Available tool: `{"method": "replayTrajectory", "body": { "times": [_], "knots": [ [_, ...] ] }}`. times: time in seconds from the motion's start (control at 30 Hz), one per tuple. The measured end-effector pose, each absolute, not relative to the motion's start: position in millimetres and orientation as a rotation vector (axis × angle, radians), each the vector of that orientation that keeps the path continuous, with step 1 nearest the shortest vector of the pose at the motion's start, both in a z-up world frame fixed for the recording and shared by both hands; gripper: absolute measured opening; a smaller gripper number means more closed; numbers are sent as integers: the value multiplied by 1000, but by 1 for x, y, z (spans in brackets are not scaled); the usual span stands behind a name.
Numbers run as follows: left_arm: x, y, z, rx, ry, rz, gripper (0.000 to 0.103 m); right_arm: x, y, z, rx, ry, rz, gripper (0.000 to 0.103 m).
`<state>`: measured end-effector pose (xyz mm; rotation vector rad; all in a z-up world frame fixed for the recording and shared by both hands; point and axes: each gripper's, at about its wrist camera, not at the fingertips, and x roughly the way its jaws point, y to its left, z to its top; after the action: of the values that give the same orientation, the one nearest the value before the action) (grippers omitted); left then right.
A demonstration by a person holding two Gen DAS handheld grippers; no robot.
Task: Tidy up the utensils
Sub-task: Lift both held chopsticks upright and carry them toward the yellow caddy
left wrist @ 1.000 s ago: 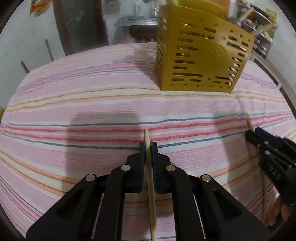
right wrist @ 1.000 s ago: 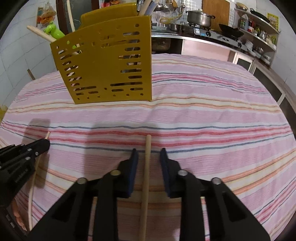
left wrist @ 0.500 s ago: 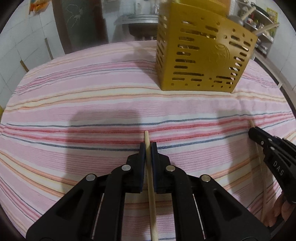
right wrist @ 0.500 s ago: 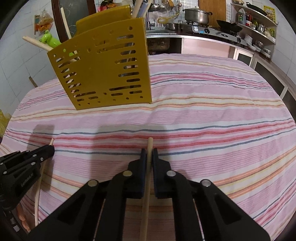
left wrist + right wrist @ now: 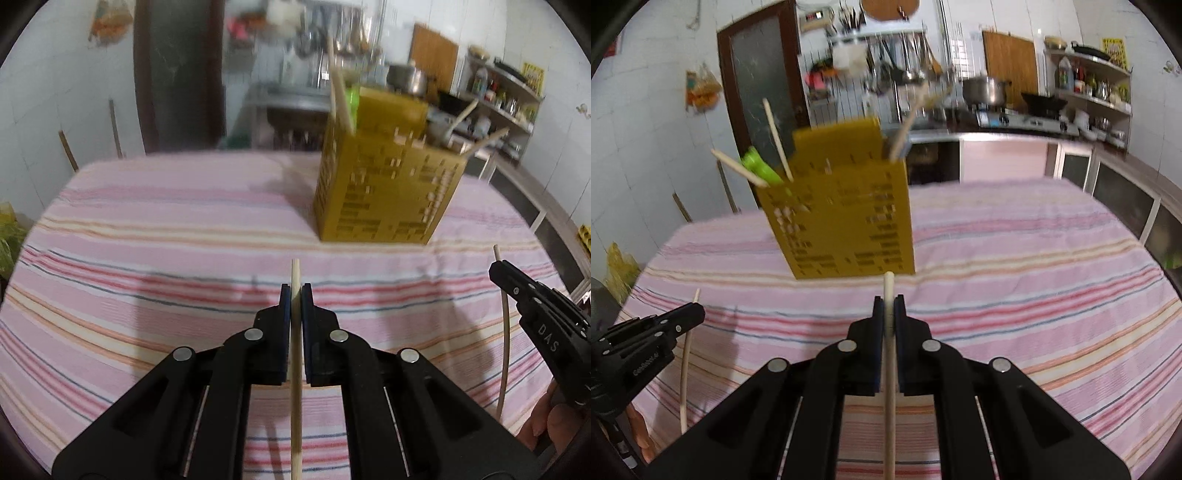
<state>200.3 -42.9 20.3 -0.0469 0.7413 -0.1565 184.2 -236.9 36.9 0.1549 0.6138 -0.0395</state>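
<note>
Left wrist view: the left gripper (image 5: 294,295) has its fingers (image 5: 284,306) closed on a wooden chopstick (image 5: 295,354), which runs straight down the middle between the pads and pokes out a little past the tips. It is held clear above the striped cloth on the bench (image 5: 147,258). The yellow slotted utensil holder (image 5: 384,184) stands ahead and to the right, with other wooden sticks and a green handle already leaning in it. At the right edge the right gripper (image 5: 498,271) shows from the side, gripping a second chopstick (image 5: 505,350).

The step in hand looks like carrying both sticks from the cloth toward the holder. Next, I judge, the stick must be brought over the holder's open top, tipped more upright, and let go only once its lower end is inside the rim.

Against the earlier pictures, the bench now sits lower in this view, more of the room shows above it, and the stick no longer lies on the cloth.

Right wrist view: the right gripper (image 5: 888,306) is clamped on its own chopstick (image 5: 889,369), whose tip lines up just below the holder's (image 5: 846,221) base in the picture. The left gripper (image 5: 683,314) is at the left edge with its stick (image 5: 686,362) in its grip. A second ago these right fingers stood apart around the stick on the cloth; now they are shut on it and it is lifted. The holder has not moved.
</note>
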Motion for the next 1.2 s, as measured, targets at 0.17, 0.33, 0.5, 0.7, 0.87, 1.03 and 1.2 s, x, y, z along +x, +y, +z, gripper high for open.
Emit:
{"method": "replayTrajectory", "body": {
  "times": [0.17,0.33,0.5,0.7,0.87,1.03,1.2],
  "knots": [
    [177,-33,49,-53,639,-156,4,162,-231,58,147,502,-24,6],
    [154,-28,71,-40,546,-151,4,145,-227,68,137,427,-13,6],
    [136,-21,85,-30,473,-162,4,131,-227,75,130,373,-3,6],
    [124,-16,88,-25,419,-168,4,115,-227,82,111,301,19,6],
    [121,-14,89,-30,392,-173,4,108,-232,87,105,258,5,6],
    [119,-15,91,-30,369,-174,4,106,-238,87,128,236,8,6],
    [121,-18,93,-26,352,-179,4,106,-238,90,102,213,-4,6]
  ]
}}
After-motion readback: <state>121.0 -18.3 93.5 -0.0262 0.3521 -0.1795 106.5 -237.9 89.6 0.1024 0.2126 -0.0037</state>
